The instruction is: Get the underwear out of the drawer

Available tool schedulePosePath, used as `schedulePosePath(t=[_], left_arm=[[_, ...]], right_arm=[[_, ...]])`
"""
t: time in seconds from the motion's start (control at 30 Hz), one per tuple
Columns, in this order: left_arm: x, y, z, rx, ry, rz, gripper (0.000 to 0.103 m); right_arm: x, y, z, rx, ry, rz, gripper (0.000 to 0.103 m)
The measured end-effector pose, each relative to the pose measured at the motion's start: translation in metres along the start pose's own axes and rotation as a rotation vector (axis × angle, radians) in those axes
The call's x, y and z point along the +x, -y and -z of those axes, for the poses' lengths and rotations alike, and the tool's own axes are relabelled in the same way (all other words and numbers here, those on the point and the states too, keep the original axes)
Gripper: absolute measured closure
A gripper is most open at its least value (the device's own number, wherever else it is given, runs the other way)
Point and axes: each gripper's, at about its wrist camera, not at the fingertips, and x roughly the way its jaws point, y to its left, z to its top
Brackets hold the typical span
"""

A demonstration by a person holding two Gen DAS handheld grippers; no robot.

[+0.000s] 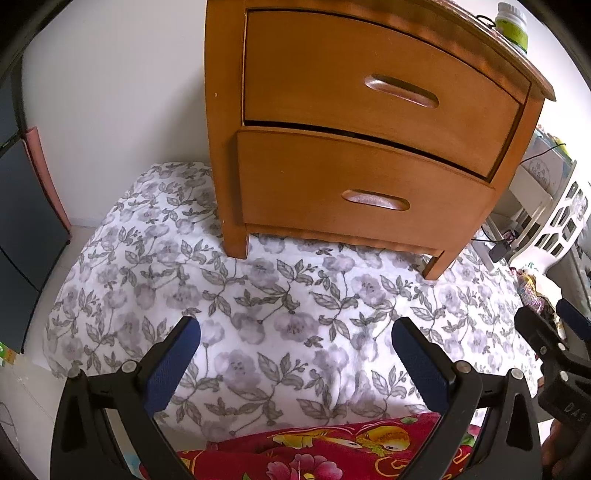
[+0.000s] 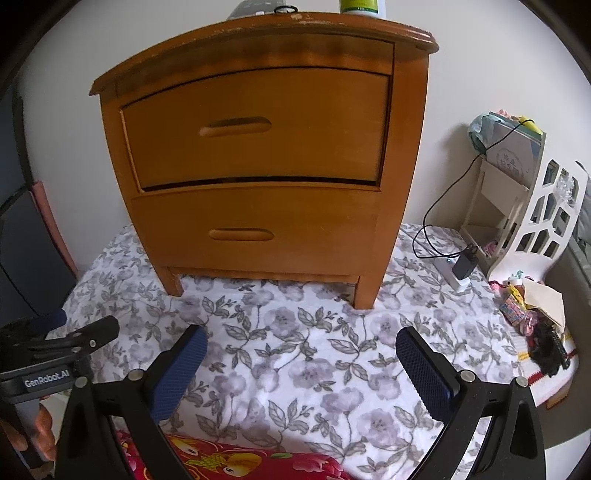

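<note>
A small wooden nightstand (image 1: pixel 332 147) (image 2: pixel 266 158) with two drawers stands on a flowered sheet. The upper drawer (image 1: pixel 369 81) (image 2: pixel 255 125) and lower drawer (image 1: pixel 354 192) (image 2: pixel 255 229) both look pushed in, each with a recessed slot handle (image 1: pixel 375 199) (image 2: pixel 242 234). No underwear is visible. My left gripper (image 1: pixel 295 339) hovers open over the sheet, well short of the nightstand. My right gripper (image 2: pixel 301 350) is open too, facing the drawer fronts from a similar distance. Each gripper shows at the edge of the other's view.
The flowered sheet (image 1: pixel 258 295) (image 2: pixel 314 350) covers the surface. A red patterned cloth (image 1: pixel 314 450) (image 2: pixel 240 461) lies at the near edge. To the right stand a white cut-out rack (image 2: pixel 535 229), a charger with cable (image 2: pixel 461 266) and small clutter (image 2: pixel 535 317). A bottle (image 1: pixel 511 26) tops the nightstand.
</note>
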Motion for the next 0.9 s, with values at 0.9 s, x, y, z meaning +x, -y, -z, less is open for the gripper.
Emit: schedulePosePath(t=[0.9], left_arm=[[-0.0087, 0.0019, 0.0002, 0.024, 0.068, 0.020, 0.000]], right_arm=[[0.0036, -0.0007, 0.0019, 0.005, -0.007, -0.007, 0.000]])
